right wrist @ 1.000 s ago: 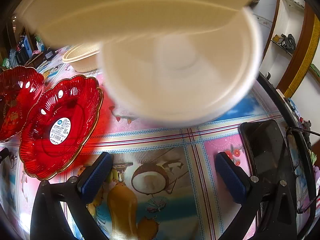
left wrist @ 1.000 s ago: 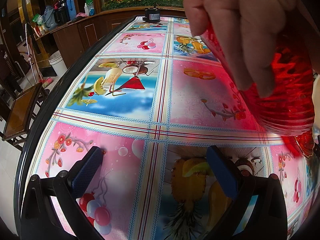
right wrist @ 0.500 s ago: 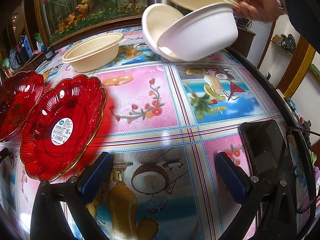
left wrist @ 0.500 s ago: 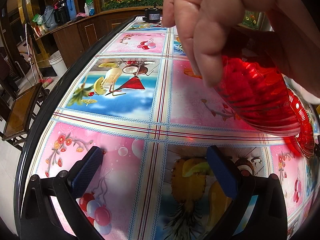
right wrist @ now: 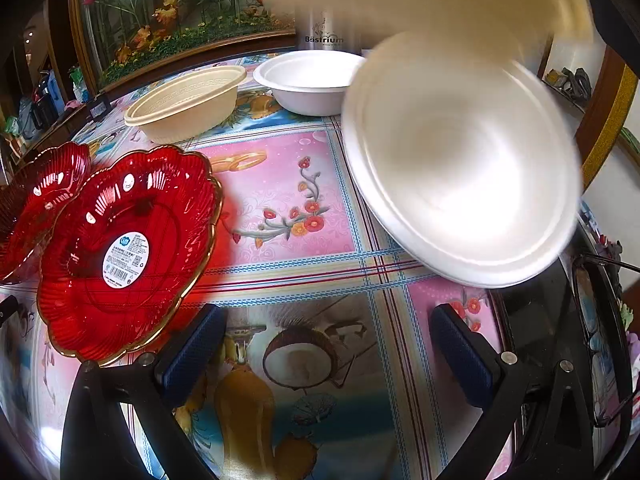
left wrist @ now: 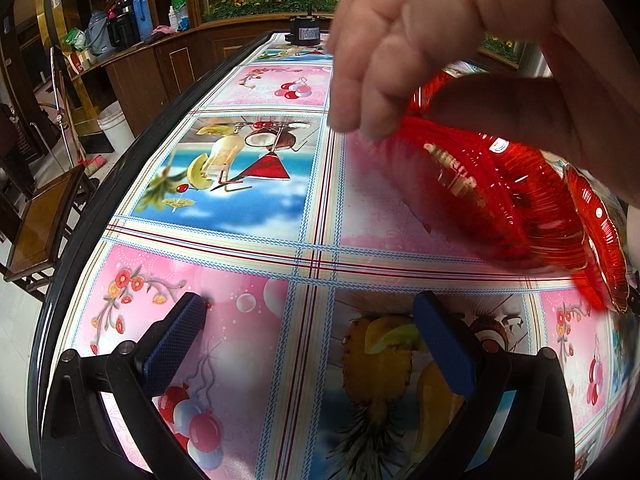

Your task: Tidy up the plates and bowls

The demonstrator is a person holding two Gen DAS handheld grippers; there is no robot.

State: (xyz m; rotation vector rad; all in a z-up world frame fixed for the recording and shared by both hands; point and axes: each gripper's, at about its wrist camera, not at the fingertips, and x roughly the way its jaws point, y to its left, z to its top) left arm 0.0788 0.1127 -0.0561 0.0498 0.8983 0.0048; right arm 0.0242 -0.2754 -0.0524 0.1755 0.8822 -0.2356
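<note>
In the left wrist view a bare hand (left wrist: 432, 40) grips a tilted red bowl (left wrist: 492, 188) by its rim, ahead of the jaws and to the right of them, low over the patterned tablecloth (left wrist: 256, 200); whether the bowl touches the cloth cannot be told through the blur. A second red piece (left wrist: 596, 236) with a gold edge shows just behind it at the right edge. The left gripper (left wrist: 308, 344) rests with its jaws spread wide and nothing between them, only the pineapple print of the cloth.

In the right wrist view a blurred white bowl (right wrist: 464, 184) hangs tilted in the air ahead of the jaws and to the right, its opening turned toward the camera. Farther ahead a white bowl (right wrist: 308, 80) stands on the cloth, and a beige bowl (right wrist: 188, 104) stands just left of it. Ahead of the left jaw lies a red scalloped plate (right wrist: 128, 252) with a white label at its middle, and another red plate (right wrist: 36, 200) lies partly under its left edge. The right gripper (right wrist: 328, 356) also has its jaws released and empty. A dark phone (right wrist: 540, 320) and a pair of glasses (right wrist: 600, 320) lie beyond the right jaw.
</note>
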